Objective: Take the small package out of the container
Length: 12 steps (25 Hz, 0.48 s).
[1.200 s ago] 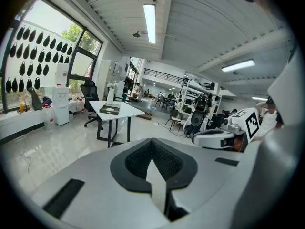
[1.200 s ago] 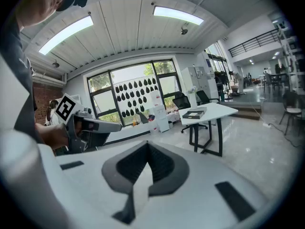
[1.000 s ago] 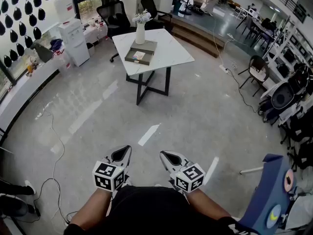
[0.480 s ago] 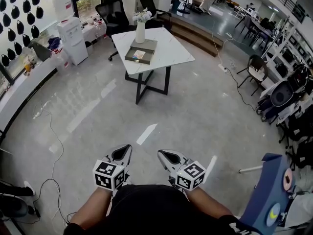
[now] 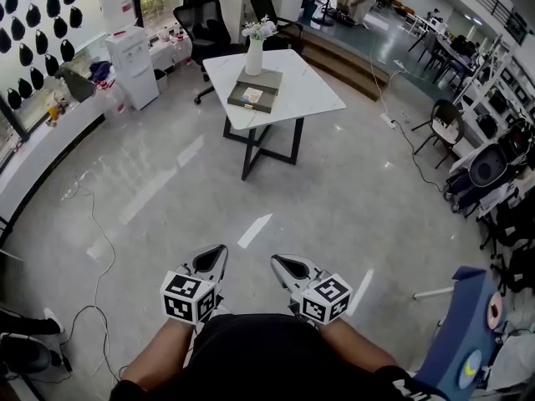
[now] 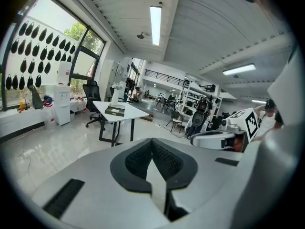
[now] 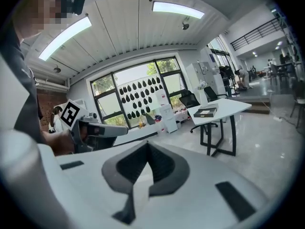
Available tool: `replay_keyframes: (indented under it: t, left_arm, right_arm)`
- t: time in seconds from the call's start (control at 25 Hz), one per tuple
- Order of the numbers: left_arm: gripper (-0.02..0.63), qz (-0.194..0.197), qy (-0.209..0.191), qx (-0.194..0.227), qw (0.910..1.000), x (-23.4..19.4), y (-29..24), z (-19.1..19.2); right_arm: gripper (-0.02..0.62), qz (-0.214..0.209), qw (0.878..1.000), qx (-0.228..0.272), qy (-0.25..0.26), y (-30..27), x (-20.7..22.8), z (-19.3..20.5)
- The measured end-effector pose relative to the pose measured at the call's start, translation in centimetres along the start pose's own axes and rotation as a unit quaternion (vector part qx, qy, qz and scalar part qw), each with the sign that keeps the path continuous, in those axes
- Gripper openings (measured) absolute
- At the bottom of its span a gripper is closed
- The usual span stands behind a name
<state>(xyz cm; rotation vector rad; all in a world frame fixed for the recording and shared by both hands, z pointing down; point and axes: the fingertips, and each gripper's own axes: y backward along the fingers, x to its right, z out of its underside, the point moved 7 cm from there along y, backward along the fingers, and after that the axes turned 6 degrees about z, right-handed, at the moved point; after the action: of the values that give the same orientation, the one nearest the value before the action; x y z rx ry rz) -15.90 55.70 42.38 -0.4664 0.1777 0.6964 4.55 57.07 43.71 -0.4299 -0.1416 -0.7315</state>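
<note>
A dark flat container (image 5: 255,96) lies on a white table (image 5: 308,92) far ahead, next to a white vase with flowers (image 5: 254,53). No small package can be made out at this distance. My left gripper (image 5: 210,258) and right gripper (image 5: 289,266) are held side by side low in the head view, over bare floor and well short of the table. Both are shut with nothing between the jaws. In the left gripper view its own jaws (image 6: 152,144) meet below the distant table (image 6: 125,116). The right gripper (image 7: 147,151) likewise sees the container (image 7: 206,112) far off.
Grey floor lies between me and the table. A water dispenser (image 5: 134,63) and office chairs (image 5: 201,25) stand at the back left. A cable (image 5: 94,249) runs along the floor at left. A blue stand (image 5: 456,332) is at the near right, chairs and equipment further right.
The table with the container has shifted slightly right in the head view and looks a bit closer. Both grippers keep the same place in the view and stay shut.
</note>
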Motion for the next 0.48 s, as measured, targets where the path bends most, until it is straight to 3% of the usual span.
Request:
replay_keyframes:
  t: [0.48]
  left_arm:
    - [0.002,-0.011,-0.013,-0.004,0.9998,-6.2,3.6,-0.9]
  right_arm:
    - [0.0,0.001,1.0,0.004,-0.008,-5.0,-3.8,-0.5]
